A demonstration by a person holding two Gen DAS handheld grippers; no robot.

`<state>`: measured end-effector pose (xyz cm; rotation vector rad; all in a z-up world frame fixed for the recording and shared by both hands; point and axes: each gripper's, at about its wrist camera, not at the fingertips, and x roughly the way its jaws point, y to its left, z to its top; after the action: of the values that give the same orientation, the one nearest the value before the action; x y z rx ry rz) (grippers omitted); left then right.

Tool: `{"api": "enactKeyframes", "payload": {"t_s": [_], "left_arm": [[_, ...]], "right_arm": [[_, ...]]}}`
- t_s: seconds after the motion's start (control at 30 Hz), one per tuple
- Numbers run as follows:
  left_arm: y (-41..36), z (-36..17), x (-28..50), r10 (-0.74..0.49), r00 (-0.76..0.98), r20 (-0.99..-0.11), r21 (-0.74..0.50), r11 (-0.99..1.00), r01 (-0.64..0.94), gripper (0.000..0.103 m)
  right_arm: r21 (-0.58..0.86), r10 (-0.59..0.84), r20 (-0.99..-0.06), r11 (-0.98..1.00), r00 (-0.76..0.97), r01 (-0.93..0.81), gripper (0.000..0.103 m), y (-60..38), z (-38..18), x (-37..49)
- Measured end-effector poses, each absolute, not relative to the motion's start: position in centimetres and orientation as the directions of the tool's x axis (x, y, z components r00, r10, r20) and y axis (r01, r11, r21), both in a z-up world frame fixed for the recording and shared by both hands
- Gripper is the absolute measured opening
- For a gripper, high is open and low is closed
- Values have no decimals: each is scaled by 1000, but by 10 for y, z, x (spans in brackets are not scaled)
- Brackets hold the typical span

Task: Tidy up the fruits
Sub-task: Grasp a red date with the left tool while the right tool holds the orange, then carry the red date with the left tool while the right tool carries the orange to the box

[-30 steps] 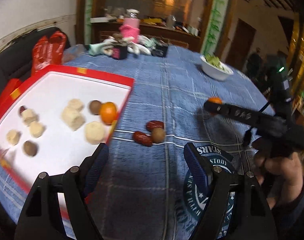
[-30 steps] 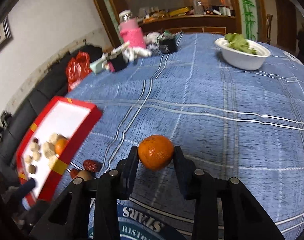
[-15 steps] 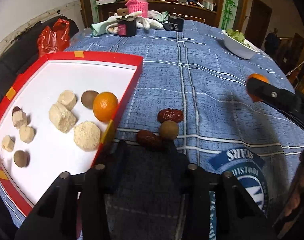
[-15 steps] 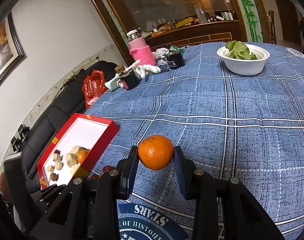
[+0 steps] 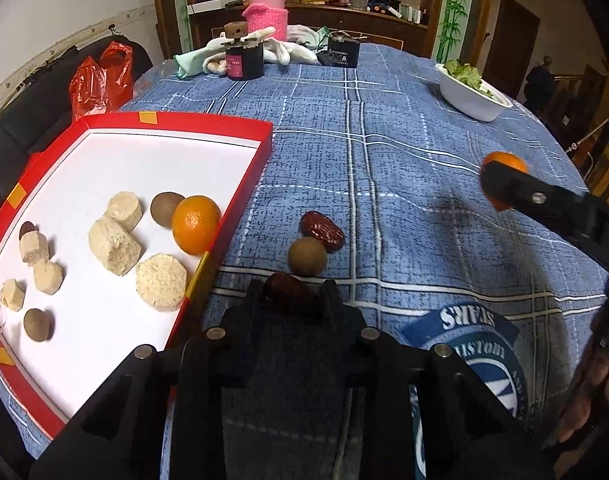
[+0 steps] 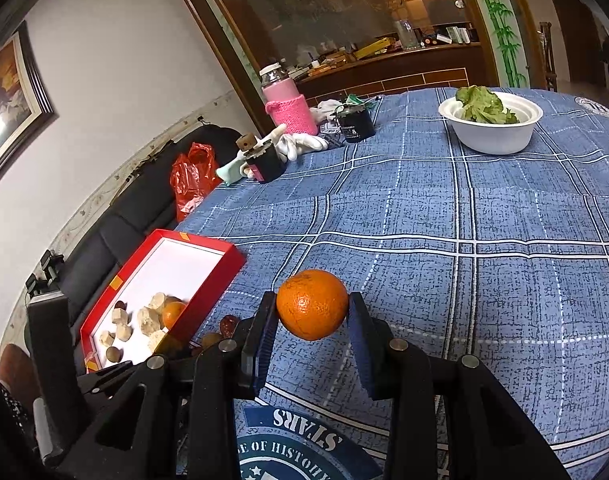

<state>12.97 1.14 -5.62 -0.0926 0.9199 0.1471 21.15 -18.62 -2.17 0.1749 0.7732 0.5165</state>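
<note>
- Blue plaid cloth point(image 5: 384, 160) covers the table in the left wrist view, with a round "STARS" emblem point(image 5: 472, 344) printed near the front edge; a dark sofa, a red plastic bag point(image 5: 100, 80) and a wooden glass-fronted cabinet stand behind.
- At the far side sit a pink-sleeved jar point(image 5: 266, 8), white gloves point(image 5: 292, 50) and a white bowl of lettuce point(image 5: 470, 90).
- A red tray point(image 5: 224, 128) on the left holds pale chunks, brown longans and one tangerine point(image 5: 196, 224).
- The left gripper point(image 5: 290, 294) is closed on a red date point(image 5: 290, 290) on the cloth beside the tray; a second date point(image 5: 322, 230) and a loose longan point(image 5: 307, 256) lie just beyond, touching.
- A second earlier its fingers were spread wide above the cloth; they have since come down and pinched the date.
- In the right wrist view, the same cloth point(image 6: 464, 220) stretches to the lettuce bowl point(image 6: 492, 128), a framed picture hangs on the white wall and the tray point(image 6: 208, 248) lies to the left.
- The right gripper point(image 6: 312, 320) clamps an orange point(image 6: 311, 304), raised off the cloth and well apart from the tray; the grip is unchanged, though it sits higher than before.
</note>
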Motion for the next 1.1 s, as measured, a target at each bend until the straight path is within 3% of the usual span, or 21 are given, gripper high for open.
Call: {"api": "enactKeyframes", "payload": {"t_s": [0.47,0.83,1.1], "left_arm": [[37,-28,93,46,663,-747,-111,975,-192,26],[97,-5,71,110,721,-684,-173,936,-307,26],[126,-8,66,168,709,-684,-176,907,-384,26]], "right_arm": [[258,499,-652,854,571,-451,35,-149,-15,180],[207,532,-645,813,549,-544,35,-96,1,153],[190,549,-638,791,539,-581,35,-72,9,139]]}}
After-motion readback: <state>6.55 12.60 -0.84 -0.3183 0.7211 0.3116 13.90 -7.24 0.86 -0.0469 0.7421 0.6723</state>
